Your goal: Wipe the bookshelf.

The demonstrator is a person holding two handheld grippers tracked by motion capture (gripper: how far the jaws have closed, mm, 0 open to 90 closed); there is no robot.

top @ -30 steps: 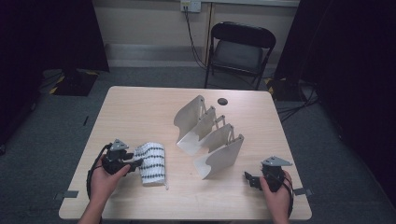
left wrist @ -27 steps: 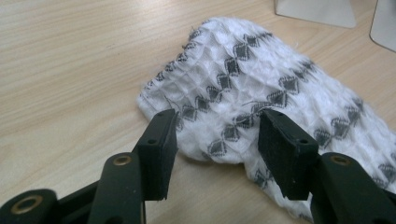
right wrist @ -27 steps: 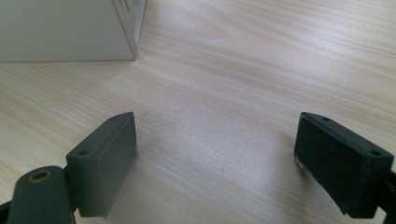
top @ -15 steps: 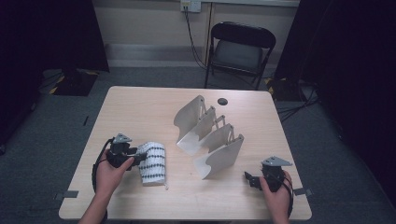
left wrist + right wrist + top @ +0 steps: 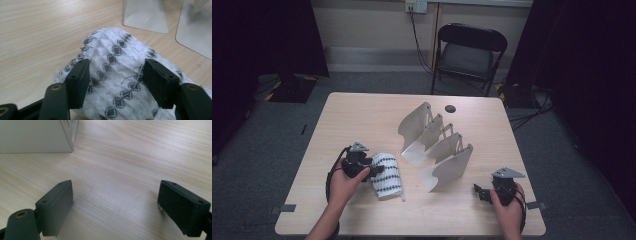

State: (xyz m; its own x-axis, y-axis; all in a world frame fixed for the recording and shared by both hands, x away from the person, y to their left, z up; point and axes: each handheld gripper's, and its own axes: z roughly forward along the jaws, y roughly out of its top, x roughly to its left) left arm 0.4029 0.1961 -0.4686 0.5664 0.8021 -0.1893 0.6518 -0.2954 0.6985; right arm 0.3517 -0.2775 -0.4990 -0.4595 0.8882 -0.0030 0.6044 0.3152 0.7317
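My left gripper (image 5: 113,82) has just been opening its jaws, and they now straddle a raised fold of the cloth (image 5: 120,75). In the left gripper view the pads (image 5: 79,83) sit against the fabric on either side, but I can't tell whether they press it or merely brush it. The cloth is a white waffle weave with dark diamond rows, lying bunched on the wooden table (image 5: 362,120) near the front left, just left of the metal rack (image 5: 437,145) of curved dividers. I judge it light, soft and floppy, with a rough texture that should not slip between the pads. A loose thread shows near the right pad, so it may snag. I would take it at a folded ridge or along an edge, where there is thickness to pinch. My right gripper (image 5: 115,207) rests spread wide over bare wood at the front right, holding nothing.
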